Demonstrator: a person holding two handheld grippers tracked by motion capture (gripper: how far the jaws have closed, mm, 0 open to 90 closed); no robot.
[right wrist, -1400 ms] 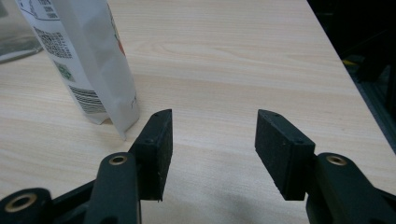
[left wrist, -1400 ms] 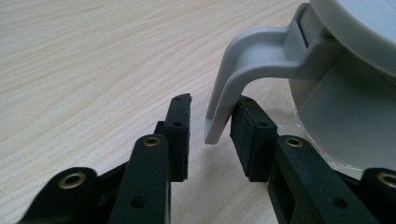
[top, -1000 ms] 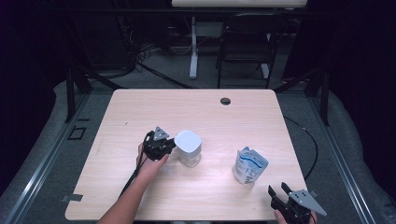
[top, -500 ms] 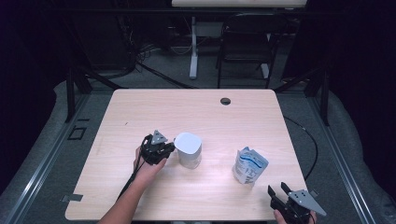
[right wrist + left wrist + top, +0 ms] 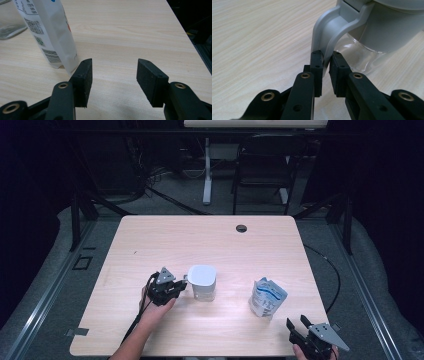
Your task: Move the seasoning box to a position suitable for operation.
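Here the white jug (image 5: 202, 282) stands near the middle of the frame on the bench (image 5: 150, 240), its handle (image 5: 329, 37) sticking out to the left. The left gripper (image 5: 172, 287) is right there, fingers (image 5: 316, 67) pinching that handle. The right gripper (image 5: 299, 331) waits far off at the lower right, fingers spread, beside the bag (image 5: 266, 296).

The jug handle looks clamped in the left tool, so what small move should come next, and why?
Probably a short lift of the jug to test the hold. In the left gripper view the left tool has both pads pressed on the handle, and the jug stands on the table. The right tool is open beside the pouch, touching nothing.
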